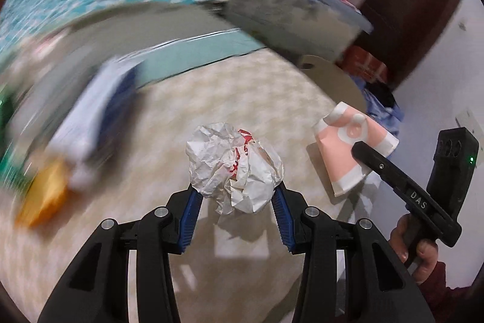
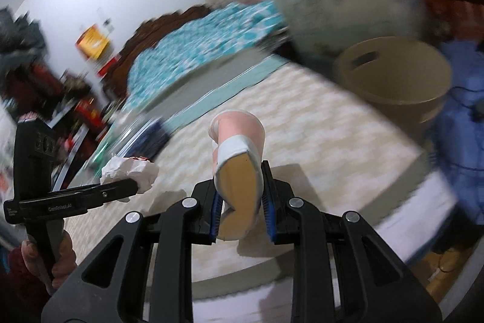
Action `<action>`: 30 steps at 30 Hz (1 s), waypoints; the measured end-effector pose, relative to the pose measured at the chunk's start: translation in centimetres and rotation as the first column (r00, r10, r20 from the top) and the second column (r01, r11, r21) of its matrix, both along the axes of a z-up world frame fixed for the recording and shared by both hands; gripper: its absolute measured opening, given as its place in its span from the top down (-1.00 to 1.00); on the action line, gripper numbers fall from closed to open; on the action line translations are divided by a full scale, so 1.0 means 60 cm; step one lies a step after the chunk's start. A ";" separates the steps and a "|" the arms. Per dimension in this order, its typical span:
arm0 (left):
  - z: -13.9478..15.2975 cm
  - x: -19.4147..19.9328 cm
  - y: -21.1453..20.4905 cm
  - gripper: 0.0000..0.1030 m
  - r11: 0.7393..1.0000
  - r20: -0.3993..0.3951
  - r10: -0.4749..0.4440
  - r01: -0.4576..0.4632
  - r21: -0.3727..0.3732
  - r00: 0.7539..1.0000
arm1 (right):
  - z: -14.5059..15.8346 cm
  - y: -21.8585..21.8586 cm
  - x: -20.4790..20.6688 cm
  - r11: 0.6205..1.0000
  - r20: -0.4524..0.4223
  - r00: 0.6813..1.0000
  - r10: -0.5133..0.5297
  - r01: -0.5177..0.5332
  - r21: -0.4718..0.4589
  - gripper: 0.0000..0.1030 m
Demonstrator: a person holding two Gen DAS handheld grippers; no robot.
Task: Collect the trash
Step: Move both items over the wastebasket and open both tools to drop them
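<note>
Left gripper [image 1: 237, 196] clamps a crumpled wrapper [image 1: 234, 168]; right gripper [image 2: 239, 205] pinches a squashed pink cup [image 2: 237, 159]; tan bin [image 2: 393, 74] at two o'clock.

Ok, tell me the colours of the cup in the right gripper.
Pink and white cup, clearest in the left wrist view.

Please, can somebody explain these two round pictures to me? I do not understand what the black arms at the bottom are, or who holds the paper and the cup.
There is no robot. A person holds a black two-finger tool in each hand, with a wide-angle camera on each looking along its fingers. In the left view, the left tool grips a crumpled white-and-red paper wrapper. In the right view, the right tool squeezes a flattened pink paper cup. Each camera also sees the other tool. Below is a pale patterned carpet; a tan round bin stands beyond. The background is blurred.
</note>
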State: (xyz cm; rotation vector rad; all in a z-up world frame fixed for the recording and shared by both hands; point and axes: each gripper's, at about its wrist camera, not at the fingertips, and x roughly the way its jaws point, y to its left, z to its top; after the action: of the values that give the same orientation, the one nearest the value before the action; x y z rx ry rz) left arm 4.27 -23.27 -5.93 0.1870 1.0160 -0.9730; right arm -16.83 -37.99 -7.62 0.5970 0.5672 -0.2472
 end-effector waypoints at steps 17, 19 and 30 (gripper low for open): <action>-0.014 0.023 -0.488 -0.53 0.976 -0.012 -0.215 0.215 0.031 0.977 | -0.006 -0.326 0.015 0.950 -0.023 0.950 -0.312 0.311 -0.038 -0.38; -0.013 0.030 -0.478 -0.52 0.981 -0.042 -0.195 0.195 0.014 0.980 | -0.003 -0.327 0.013 0.946 -0.015 0.946 -0.323 0.322 -0.042 -0.37; 0.030 0.019 -0.184 -0.52 0.994 0.056 -0.106 0.107 -0.013 0.993 | 0.033 -0.213 0.052 0.991 0.053 0.990 -0.131 0.130 0.020 -0.20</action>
State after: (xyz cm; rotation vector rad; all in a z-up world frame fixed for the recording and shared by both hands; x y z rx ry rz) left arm 5.38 -34.32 -4.15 0.2552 0.9552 -1.0671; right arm -13.72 -50.79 -5.63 0.6560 0.4786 -0.3490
